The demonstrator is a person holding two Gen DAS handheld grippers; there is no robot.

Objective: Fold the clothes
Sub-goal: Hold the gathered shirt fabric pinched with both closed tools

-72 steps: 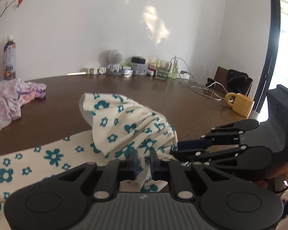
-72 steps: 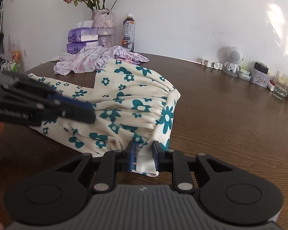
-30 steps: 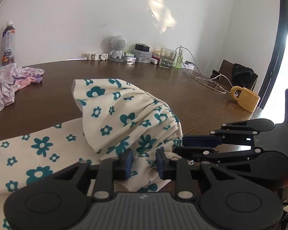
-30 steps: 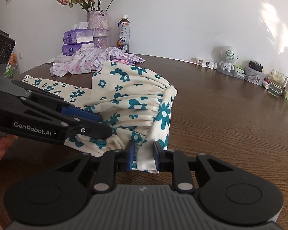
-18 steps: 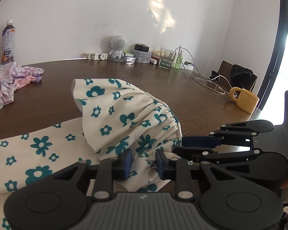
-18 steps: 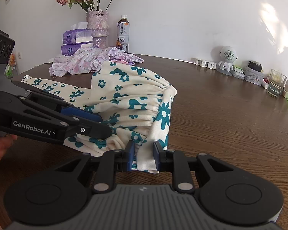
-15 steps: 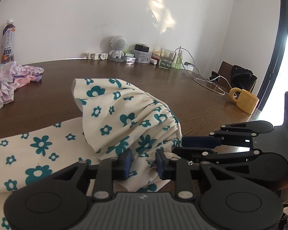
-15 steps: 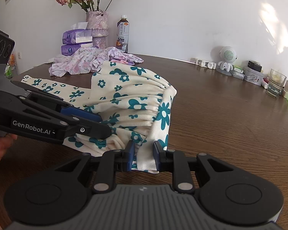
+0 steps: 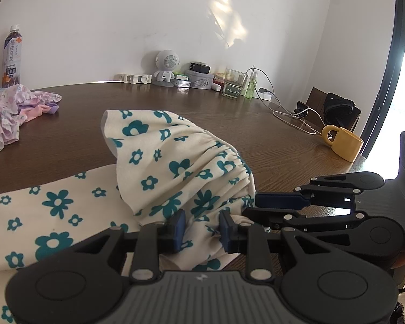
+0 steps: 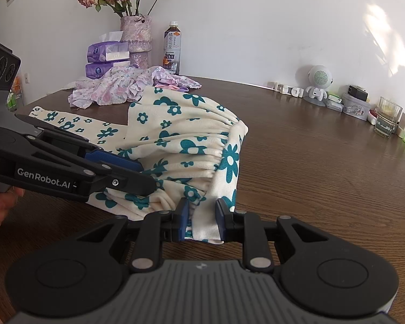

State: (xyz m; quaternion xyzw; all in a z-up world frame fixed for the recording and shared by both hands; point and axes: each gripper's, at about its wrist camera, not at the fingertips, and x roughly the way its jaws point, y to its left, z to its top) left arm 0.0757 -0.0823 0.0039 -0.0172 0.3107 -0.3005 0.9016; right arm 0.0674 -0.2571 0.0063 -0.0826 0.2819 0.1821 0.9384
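Note:
A cream garment with teal flowers (image 9: 175, 162) lies on the brown table (image 9: 229, 113), its gathered elastic waistband end folded over the flat part. My left gripper (image 9: 201, 225) is at the near edge of that fold. Its blue pads are spread, with cloth lying loosely between them. My right gripper (image 10: 201, 216) is shut on the garment (image 10: 189, 135) at the waistband corner. From the right wrist view the left gripper (image 10: 145, 178) comes in from the left against the fold. The right gripper (image 9: 252, 206) shows side-on beside the waistband.
A pink and lilac pile of clothes (image 10: 121, 86) lies at the far left near a vase (image 10: 136, 40), tissue packs (image 10: 106, 59) and a bottle (image 10: 172, 48). A yellow mug (image 9: 343, 143), a cable (image 9: 291, 118), a glass (image 9: 235, 83) and small items line the far edge.
Since 2.4 s ago my left gripper's pads have spread apart around the cloth and the fold has settled lower. Over the last second nothing has visibly moved.

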